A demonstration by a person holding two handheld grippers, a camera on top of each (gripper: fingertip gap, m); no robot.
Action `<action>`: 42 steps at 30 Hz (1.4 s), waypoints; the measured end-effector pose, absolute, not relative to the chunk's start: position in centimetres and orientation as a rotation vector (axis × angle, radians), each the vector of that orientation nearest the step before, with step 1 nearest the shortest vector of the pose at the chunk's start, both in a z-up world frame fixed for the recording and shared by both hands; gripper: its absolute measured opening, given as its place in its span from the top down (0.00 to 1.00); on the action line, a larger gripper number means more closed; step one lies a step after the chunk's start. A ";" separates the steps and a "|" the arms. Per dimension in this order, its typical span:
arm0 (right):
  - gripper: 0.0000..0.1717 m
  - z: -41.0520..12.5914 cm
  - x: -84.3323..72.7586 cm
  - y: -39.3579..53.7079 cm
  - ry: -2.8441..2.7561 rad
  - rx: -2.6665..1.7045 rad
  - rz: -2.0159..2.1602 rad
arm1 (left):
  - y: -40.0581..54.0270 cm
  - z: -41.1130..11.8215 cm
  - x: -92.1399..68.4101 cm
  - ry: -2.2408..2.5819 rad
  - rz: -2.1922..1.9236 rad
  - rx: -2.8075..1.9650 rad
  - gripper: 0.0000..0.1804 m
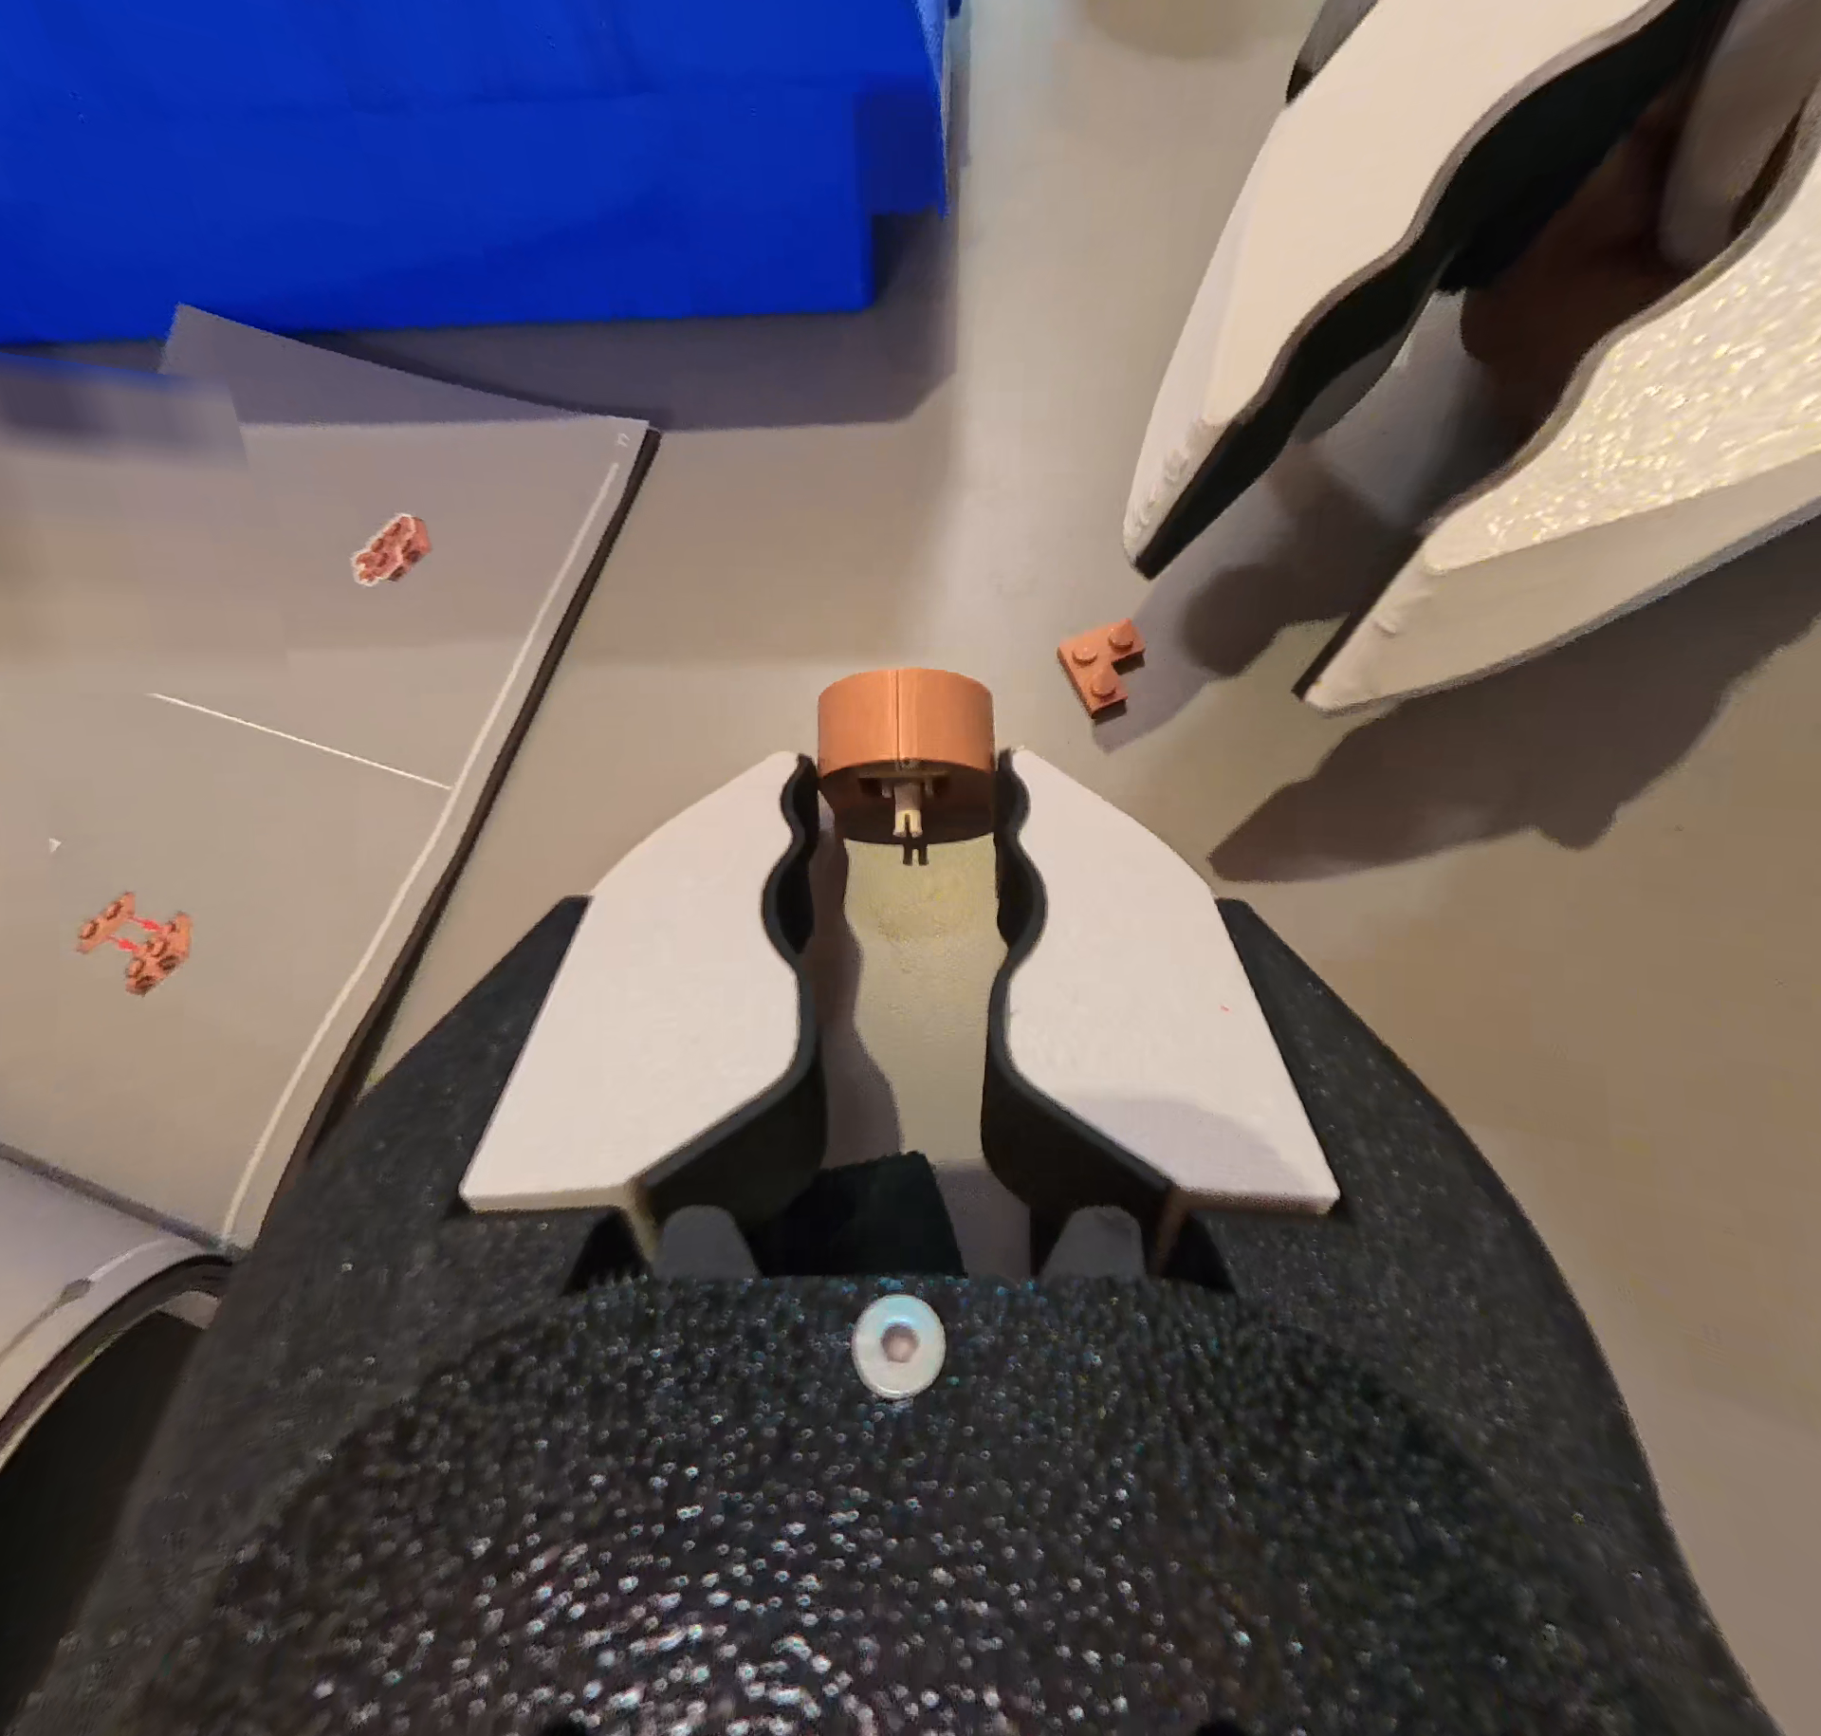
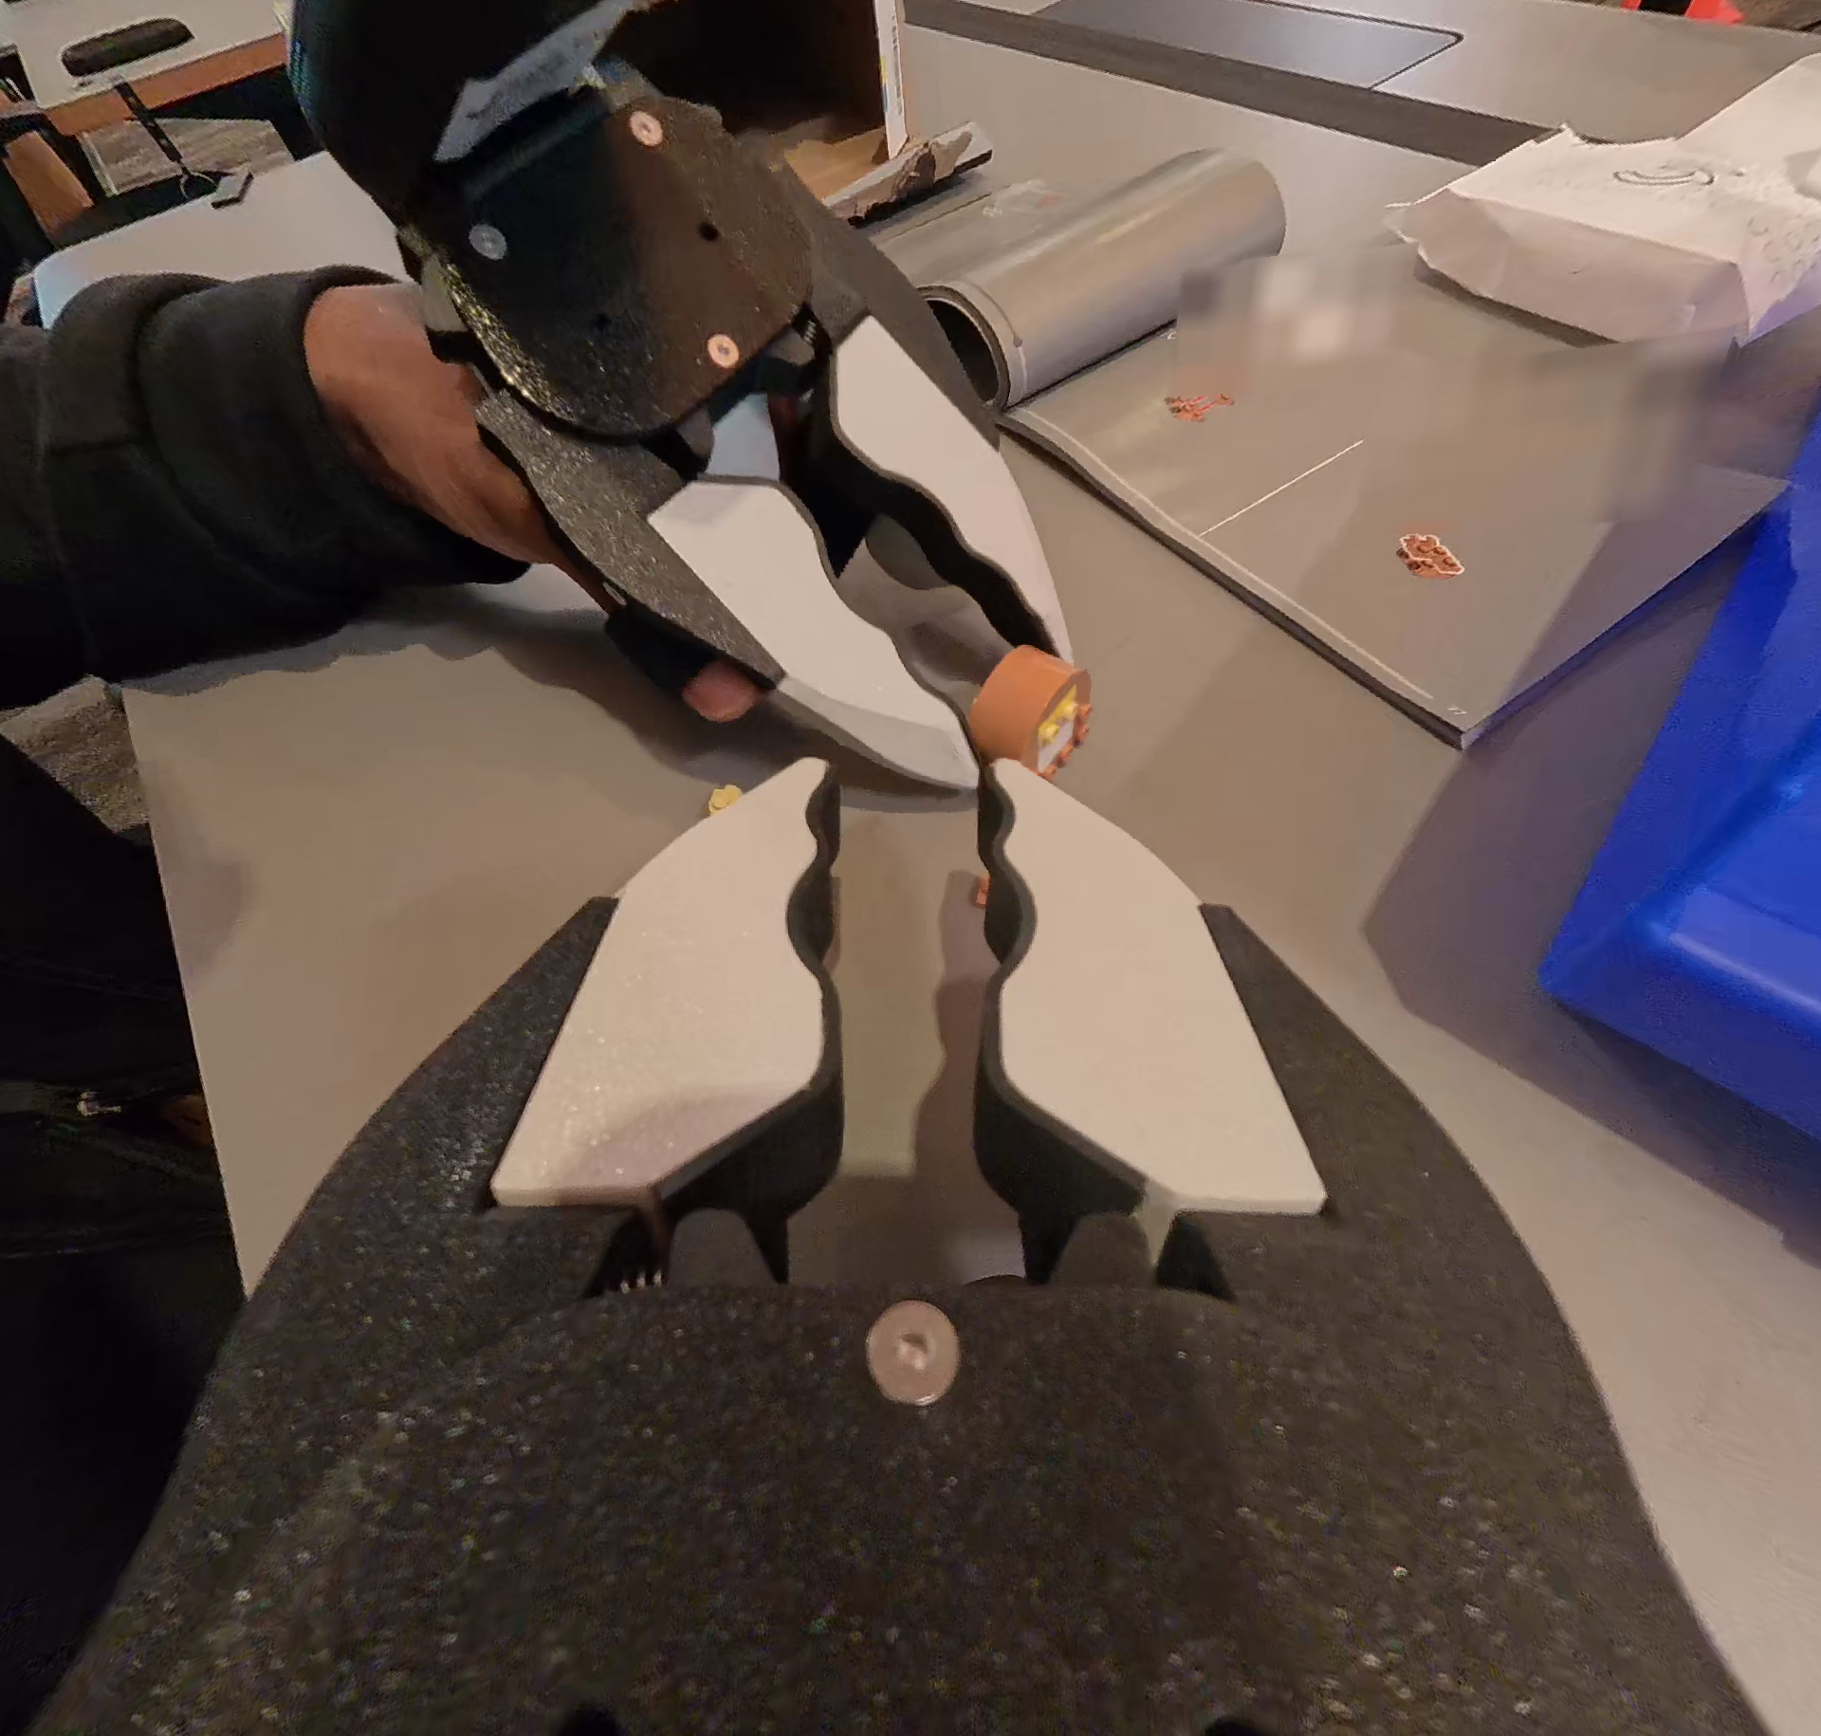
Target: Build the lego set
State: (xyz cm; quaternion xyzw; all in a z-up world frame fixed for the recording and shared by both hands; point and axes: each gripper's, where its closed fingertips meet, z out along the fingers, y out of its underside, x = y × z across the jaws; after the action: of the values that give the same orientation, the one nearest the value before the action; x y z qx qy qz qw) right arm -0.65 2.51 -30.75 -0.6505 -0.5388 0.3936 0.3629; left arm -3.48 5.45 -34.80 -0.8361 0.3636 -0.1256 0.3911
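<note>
My left gripper (image 1: 909, 770) is shut on a copper-orange round piece (image 1: 907, 723). Both pads press on its sides, and it is held above the grey table (image 1: 1380, 1097). A pale peg sticks out of its underside. In the right wrist view the left gripper (image 2: 1020, 715) holds the same round piece (image 2: 1015, 703), whose end face carries small yellow and orange parts. My right gripper (image 2: 911, 782) is open and empty. In the left wrist view it (image 1: 1232, 626) hovers just beyond a small orange L-shaped plate (image 1: 1104, 669) lying on the table. That plate shows through the gap between the fingers (image 2: 980, 890).
An open grey instruction booklet (image 1: 296, 703) (image 2: 1429, 526) lies beside a blue bin (image 1: 443, 112) (image 2: 1724, 851). A tiny yellow piece (image 2: 724, 799) lies on the table near my right gripper's left finger. A torn cardboard box (image 2: 788, 43) and a white paper bag (image 2: 1626, 210) sit farther back. Left tips to right tips: about 6 centimetres.
</note>
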 end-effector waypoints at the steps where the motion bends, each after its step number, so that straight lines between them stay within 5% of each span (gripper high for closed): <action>1: 0.85 -30.7 -0.6 2.5 -1.387 -1.675 1.024 | 5.4 -35.0 -3.5 0.935 -0.312 -2.137 0.81; 14: 0.83 -28.7 0.2 2.3 -1.321 -1.560 1.174 | 5.4 -29.5 -6.9 0.715 -0.408 -1.818 0.75; 27: 0.85 -19.9 8.0 15.3 -1.512 -1.226 0.432 | 6.7 -26.3 -9.6 0.557 -0.365 -1.612 0.80; 42: 0.85 -32.4 -4.8 27.5 -2.373 -1.239 0.238 | 7.5 -25.6 -10.9 0.494 -0.363 -1.585 0.81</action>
State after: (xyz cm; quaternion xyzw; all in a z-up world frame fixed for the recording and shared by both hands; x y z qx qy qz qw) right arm -4.79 27.52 -32.36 -0.4493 -0.8602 0.0863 0.2251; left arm -10.90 7.46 -25.64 -0.7004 0.2185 -0.1604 0.6603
